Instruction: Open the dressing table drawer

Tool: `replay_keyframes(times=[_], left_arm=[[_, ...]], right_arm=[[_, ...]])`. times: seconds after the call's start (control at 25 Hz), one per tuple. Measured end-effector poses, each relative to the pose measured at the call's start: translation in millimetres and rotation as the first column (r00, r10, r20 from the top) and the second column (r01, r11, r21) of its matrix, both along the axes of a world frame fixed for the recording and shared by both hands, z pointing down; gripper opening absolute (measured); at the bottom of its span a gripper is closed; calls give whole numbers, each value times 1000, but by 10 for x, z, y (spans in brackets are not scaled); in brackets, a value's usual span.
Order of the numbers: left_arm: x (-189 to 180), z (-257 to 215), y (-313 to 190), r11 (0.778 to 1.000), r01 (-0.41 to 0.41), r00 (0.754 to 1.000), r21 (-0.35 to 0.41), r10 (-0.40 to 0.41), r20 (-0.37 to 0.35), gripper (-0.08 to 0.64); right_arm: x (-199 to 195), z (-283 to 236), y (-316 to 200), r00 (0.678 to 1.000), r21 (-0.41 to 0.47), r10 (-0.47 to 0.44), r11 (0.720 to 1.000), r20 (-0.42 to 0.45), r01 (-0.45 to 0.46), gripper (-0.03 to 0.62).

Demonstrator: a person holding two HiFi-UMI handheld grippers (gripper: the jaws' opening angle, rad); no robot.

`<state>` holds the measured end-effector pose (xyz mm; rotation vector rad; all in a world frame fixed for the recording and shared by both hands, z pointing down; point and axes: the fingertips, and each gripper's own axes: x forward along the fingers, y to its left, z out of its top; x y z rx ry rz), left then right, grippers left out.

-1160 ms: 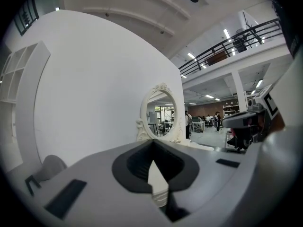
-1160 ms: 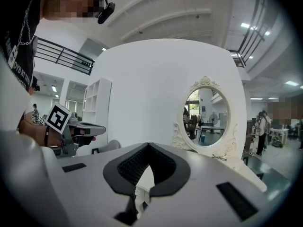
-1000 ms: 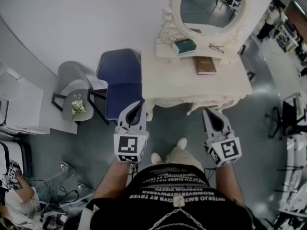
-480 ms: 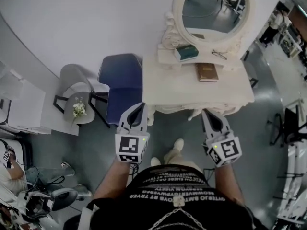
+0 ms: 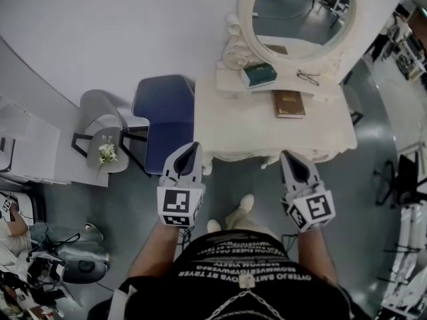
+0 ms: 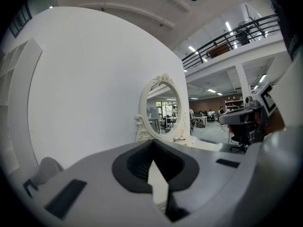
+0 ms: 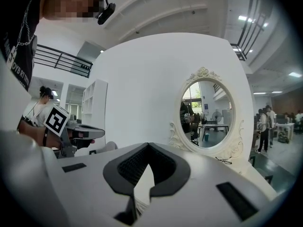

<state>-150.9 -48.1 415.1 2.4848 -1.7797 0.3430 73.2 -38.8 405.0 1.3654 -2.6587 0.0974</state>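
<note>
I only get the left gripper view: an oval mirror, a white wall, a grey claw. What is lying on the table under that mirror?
Observer: The head view shows a brown book lying flat on the dressing table.
Operator: Does anything stand next to the table?
Observer: Yes, a blue chair stands close beside its left end.
Operator: And the other claw, is it carrying something?
Observer: No. In the right gripper view the right claw is shut, with nothing between its jaws.
</note>
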Motion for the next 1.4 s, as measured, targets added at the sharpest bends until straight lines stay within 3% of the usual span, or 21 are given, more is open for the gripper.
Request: replay_keyframes(times=[0.76, 1.4], left_arm=[[395, -7, -784, 1000, 2, 1000, -5, -2, 18, 2], [668, -7, -1225, 997, 72, 997, -13, -72, 35, 3]], right_arm=[[218, 29, -804, 999, -22, -49, 999, 17, 49, 2], [633, -40, -1371, 995, -9, -100, 995, 23, 100, 2]])
